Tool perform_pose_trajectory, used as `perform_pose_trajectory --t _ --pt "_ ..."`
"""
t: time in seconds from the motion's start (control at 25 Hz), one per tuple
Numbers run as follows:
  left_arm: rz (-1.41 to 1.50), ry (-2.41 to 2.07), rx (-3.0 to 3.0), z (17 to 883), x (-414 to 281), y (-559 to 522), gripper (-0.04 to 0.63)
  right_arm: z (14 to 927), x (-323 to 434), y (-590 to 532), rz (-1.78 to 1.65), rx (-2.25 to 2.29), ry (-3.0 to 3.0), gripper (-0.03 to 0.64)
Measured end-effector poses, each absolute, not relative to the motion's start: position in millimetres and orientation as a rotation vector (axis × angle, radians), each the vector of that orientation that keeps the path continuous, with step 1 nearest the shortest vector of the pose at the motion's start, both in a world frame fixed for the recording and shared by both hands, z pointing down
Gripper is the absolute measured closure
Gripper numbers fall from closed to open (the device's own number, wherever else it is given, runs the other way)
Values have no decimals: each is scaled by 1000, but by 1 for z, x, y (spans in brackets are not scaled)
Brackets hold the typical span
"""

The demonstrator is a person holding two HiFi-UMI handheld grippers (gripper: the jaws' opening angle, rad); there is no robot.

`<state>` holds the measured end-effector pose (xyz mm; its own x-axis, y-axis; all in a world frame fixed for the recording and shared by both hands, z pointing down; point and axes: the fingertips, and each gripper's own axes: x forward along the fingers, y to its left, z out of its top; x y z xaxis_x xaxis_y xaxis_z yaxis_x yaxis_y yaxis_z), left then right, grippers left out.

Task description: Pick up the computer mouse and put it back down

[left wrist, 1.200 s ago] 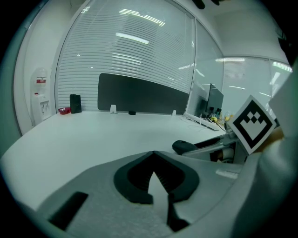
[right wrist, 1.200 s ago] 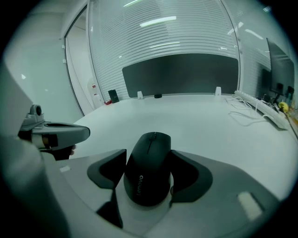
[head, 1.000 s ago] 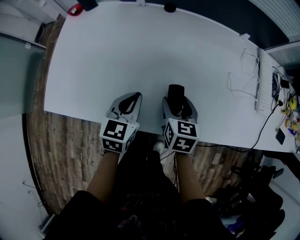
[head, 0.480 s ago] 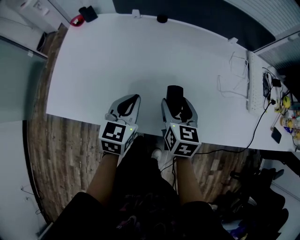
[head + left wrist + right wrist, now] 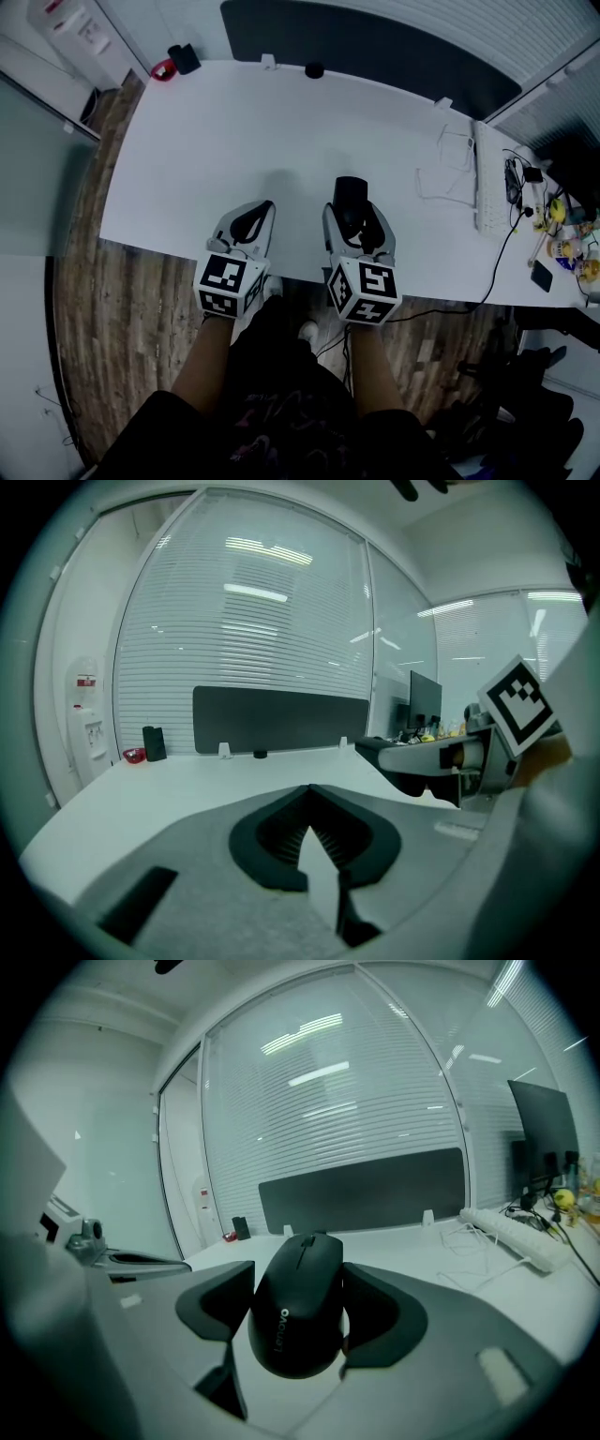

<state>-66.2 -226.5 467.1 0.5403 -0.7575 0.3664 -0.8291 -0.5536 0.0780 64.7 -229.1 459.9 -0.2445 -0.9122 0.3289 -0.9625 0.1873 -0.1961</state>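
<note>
The white table carries little. A black puck sits at its far edge, with a white clip just left of it. Farther left, at the corner, stand a black box and a red thing. Well right of the puck lie a long white strip and loose white cables.

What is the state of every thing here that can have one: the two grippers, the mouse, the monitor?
Left gripper: shut, nothing between the jaws.
Right gripper: shut on the mouse.
Mouse: held by its two sides, buttons facing up.
Monitor: screen dark.
</note>
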Motion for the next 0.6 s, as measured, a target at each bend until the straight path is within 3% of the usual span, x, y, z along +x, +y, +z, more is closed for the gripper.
perform_pose_trajectory --t 0.6 --pt "261 -1429 2666 374 -60 -236 595 347 87 -228 279 1952 -2439 311"
